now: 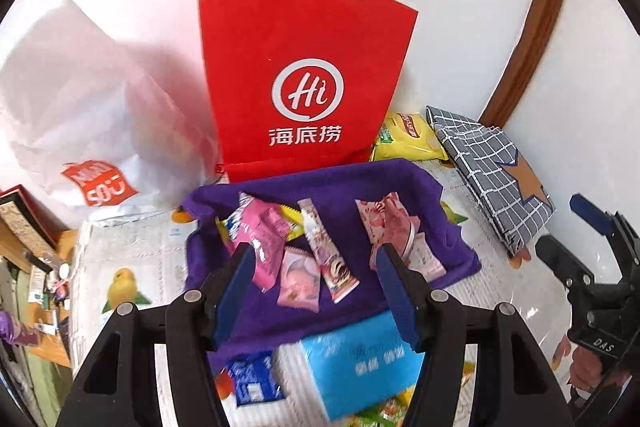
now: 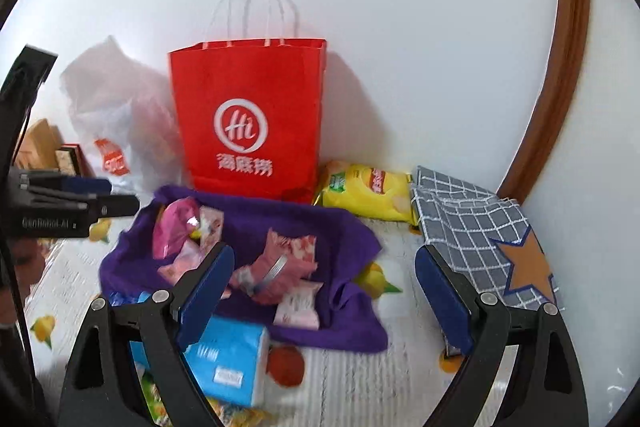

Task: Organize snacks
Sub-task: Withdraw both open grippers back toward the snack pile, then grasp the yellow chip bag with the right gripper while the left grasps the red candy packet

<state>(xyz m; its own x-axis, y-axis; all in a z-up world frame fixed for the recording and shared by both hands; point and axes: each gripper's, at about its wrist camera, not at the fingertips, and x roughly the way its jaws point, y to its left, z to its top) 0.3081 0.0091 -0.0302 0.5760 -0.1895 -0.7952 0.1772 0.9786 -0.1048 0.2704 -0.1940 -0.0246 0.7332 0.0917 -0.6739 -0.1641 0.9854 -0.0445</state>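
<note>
Several pink snack packets (image 1: pixel 298 277) lie on a purple cloth (image 1: pixel 344 183) on the table; they show in the right wrist view (image 2: pixel 280 263) on the same purple cloth (image 2: pixel 352 231). A yellow chip bag (image 1: pixel 408 137) (image 2: pixel 368 195) lies behind it by the wall. My left gripper (image 1: pixel 314 255) is open and empty, just above the packets. My right gripper (image 2: pixel 324 259) is open wide and empty, right of the cloth; it also shows at the right edge of the left wrist view (image 1: pixel 560 227).
A red paper bag (image 1: pixel 304 79) (image 2: pixel 252 119) stands against the wall. A white plastic bag (image 1: pixel 80 115) lies to its left. A grey checked fabric bin (image 1: pixel 492 175) (image 2: pixel 480 227) lies at right. A blue tissue pack (image 1: pixel 360 363) (image 2: pixel 228 359) lies in front.
</note>
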